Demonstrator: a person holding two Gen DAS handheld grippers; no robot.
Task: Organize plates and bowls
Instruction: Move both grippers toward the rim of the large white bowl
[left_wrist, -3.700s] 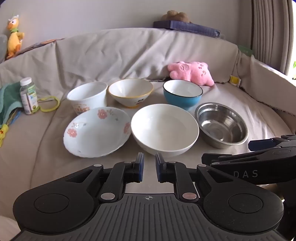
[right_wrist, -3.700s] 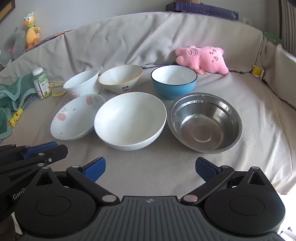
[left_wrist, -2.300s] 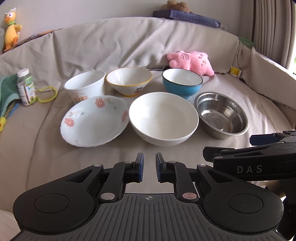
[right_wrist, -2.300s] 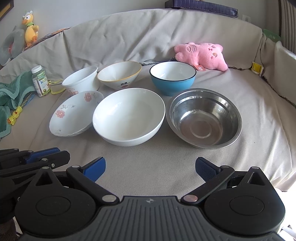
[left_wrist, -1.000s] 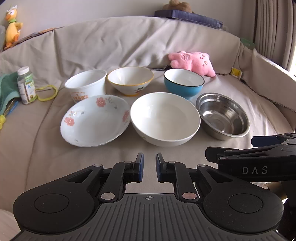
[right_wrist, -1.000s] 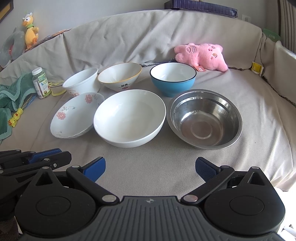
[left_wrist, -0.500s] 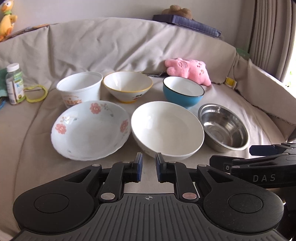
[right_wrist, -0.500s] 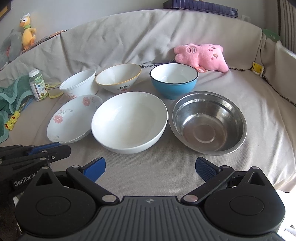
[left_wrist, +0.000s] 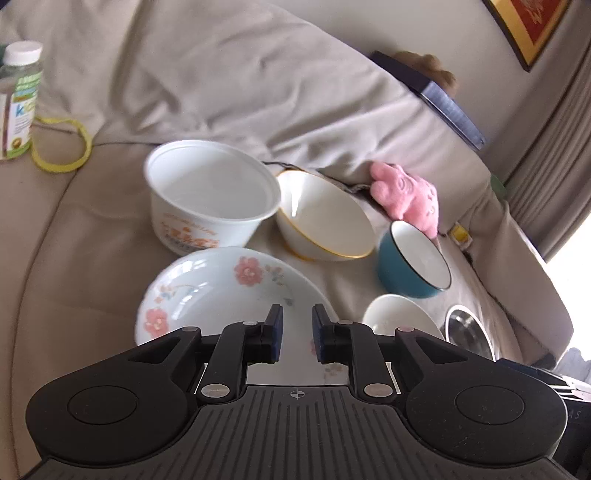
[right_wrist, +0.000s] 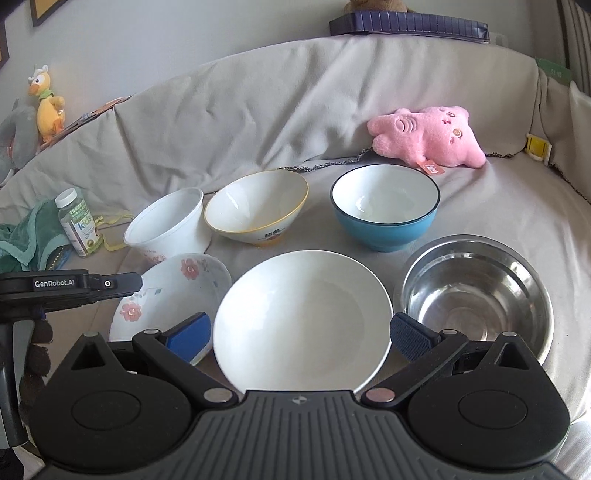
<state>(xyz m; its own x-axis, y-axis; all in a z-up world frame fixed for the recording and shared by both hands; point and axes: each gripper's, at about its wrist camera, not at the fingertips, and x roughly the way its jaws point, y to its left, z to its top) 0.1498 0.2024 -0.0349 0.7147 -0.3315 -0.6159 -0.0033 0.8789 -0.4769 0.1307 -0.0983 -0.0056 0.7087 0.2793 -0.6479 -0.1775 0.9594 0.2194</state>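
Bowls sit on the sofa (right_wrist: 498, 206): floral plate (right_wrist: 173, 291) at nine o'clock under the clenched, empty left gripper (left_wrist: 297, 334), white bowl (right_wrist: 303, 317) centred before the released right gripper (right_wrist: 301, 332), steel bowl (right_wrist: 476, 295) at three o'clock.

Soft daylight from the right, overexposed at the left view's edge; fisheye bending, slight motion blur.

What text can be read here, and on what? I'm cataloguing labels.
"GenRobot.AI": side of the left gripper.
"kids": bottle label; its smaller print is unreadable.
Printing on the white cup, yellow-rimmed bowl, and pink toy tag: too blurred.
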